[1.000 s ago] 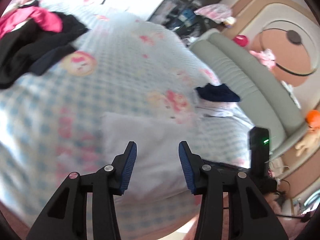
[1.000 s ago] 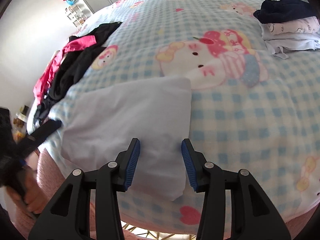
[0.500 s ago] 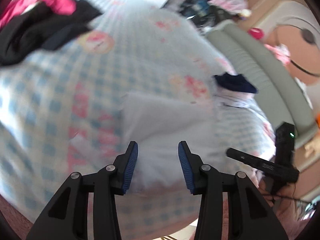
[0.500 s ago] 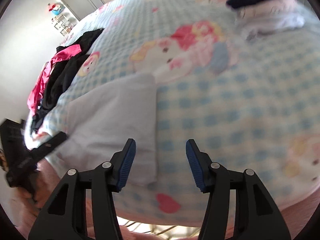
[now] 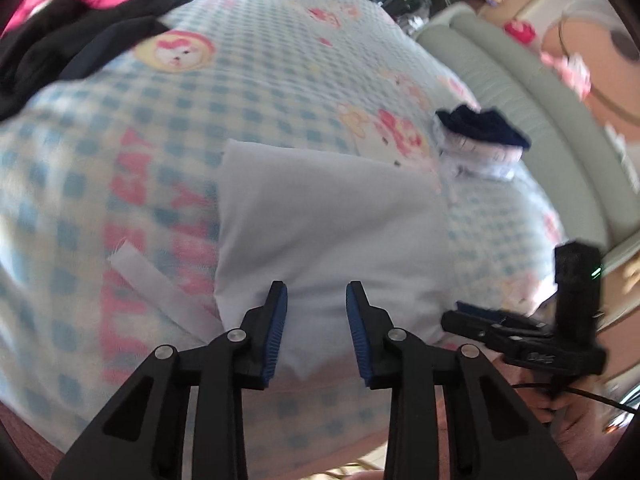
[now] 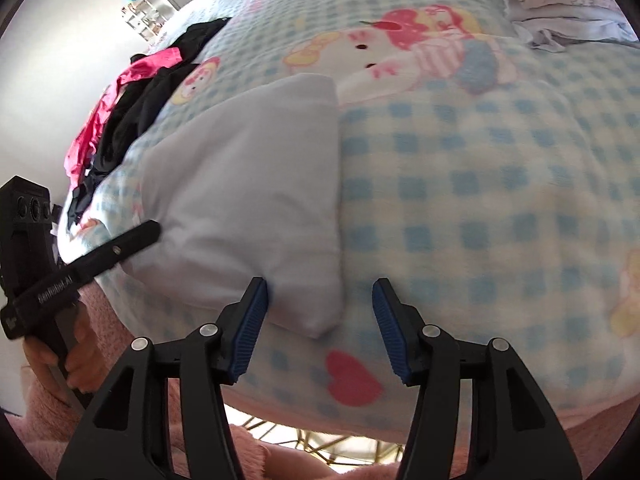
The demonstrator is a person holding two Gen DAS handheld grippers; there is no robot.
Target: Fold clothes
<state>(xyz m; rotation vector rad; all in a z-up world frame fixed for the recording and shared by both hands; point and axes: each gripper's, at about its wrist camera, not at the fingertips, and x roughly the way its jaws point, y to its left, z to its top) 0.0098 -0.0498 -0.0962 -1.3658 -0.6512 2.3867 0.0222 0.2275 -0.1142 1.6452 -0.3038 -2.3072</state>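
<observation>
- The pale folded garment (image 5: 328, 236) lies flat on the checked blanket (image 5: 248, 92), directly ahead of both claws.
- The left gripper (image 5: 316, 340) is closing, its near edge between the jaws, pads not pressing it.
- The right gripper (image 6: 320, 328) stands apart around its near right corner.
- A folded stack (image 6: 560, 8) sits far ahead to the right; dark and pink clothes (image 6: 132, 120) far left.

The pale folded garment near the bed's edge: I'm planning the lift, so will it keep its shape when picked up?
Probably not. The pale garment looks thin and soft, so it would likely droop. Its near corner already sags over the blanket, suggesting floppy, light cloth.
</observation>
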